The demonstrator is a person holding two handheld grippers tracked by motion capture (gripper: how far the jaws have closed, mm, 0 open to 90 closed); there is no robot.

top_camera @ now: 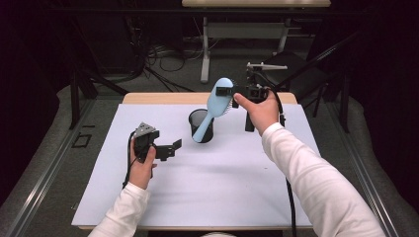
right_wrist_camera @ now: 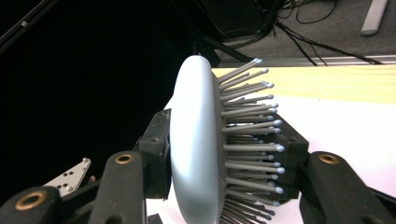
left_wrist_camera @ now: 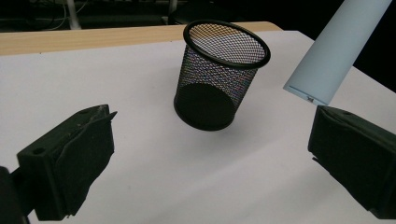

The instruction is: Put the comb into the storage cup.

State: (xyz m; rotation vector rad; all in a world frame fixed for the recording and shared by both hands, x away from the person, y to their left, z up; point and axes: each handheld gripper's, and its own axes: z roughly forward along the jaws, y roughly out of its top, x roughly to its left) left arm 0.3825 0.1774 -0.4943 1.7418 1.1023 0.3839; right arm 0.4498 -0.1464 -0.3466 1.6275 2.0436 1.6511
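One light-blue hairbrush (top_camera: pixel 213 106), one black mesh cup (top_camera: pixel 201 125), two grippers. The right gripper (top_camera: pixel 228 91) pinches the brush's head, handle slanting down over the cup. The left gripper (top_camera: pixel 174 148), jaws spread and empty, sits on the bench (top_camera: pixel 222 182) just beside the cup.

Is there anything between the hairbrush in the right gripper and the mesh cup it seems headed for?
Nothing visible blocks it. The right gripper is shut on the hairbrush head, handle angled down over the open mesh cup. The cup looks empty in the left gripper view. The left gripper waits open on the cup's left, apart from it.
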